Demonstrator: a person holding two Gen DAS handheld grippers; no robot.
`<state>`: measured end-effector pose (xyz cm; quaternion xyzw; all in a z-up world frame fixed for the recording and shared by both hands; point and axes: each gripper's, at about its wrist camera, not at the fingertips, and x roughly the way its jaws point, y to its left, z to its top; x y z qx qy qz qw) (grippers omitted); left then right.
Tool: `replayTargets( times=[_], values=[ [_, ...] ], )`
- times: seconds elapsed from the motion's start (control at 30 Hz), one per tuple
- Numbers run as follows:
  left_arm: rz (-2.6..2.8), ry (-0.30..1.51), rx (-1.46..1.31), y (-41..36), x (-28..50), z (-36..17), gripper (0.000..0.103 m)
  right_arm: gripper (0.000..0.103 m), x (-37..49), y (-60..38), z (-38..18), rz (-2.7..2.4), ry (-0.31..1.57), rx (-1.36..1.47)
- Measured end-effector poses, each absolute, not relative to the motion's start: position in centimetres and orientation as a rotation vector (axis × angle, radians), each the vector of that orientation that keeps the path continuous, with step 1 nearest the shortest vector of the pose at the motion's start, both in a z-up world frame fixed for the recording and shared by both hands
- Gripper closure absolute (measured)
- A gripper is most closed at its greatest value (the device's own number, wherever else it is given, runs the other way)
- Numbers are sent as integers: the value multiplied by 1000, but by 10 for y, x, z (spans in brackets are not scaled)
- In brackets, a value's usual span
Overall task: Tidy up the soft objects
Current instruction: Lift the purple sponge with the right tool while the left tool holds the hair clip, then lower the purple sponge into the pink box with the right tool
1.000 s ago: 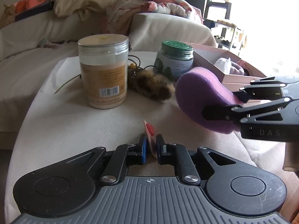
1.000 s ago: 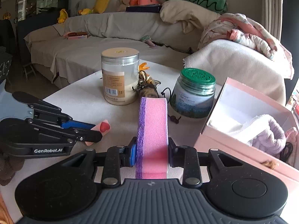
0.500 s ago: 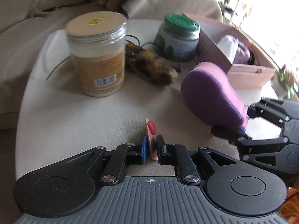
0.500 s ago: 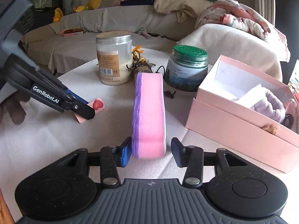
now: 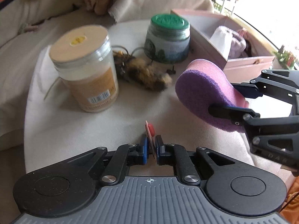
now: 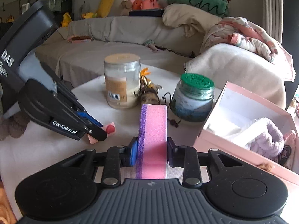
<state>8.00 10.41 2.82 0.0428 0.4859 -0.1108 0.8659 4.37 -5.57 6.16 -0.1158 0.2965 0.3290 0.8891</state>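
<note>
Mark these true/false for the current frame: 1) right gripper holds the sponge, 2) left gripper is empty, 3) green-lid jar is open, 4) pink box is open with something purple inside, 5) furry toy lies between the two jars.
1) The right gripper holds the sponge. True: its fingers press both faces.
2) The left gripper is empty. False: it is shut on a small pink card with a red spot.
3) The green-lid jar is open. False: its lid is on.
4) The pink box is open, with something purple inside. True: a purple fluffy cloth lies in it.
5) The furry toy lies between the jars. True: the tan-lid jar is on its other side.
</note>
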Motion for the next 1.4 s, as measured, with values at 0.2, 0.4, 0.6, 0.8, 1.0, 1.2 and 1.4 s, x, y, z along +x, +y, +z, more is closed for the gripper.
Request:
replayTargets(
  times=[0.2,0.4,0.6,0.8,1.0,1.2,1.4],
  values=[
    [-238,961,70,113,67,29,92,73,47,-53,72,700,627,-224],
    [-240,959,71,117,66,34,93,73,44,-47,76,695,615,-243],
    [-208,872,72,127,56,64,93,73,40,-52,81,689,599,-241],
    [-183,749,31,144,47,107,93,73,49,-62,104,701,570,-166],
    [-46,540,42,168,87,184,93,73,102,-81,174,683,465,-22],
    [-154,479,-5,134,145,213,92,73,134,-132,201,522,397,14],
    [-488,609,-343,64,215,182,92,59,146,-180,165,411,500,17]
  ],
)
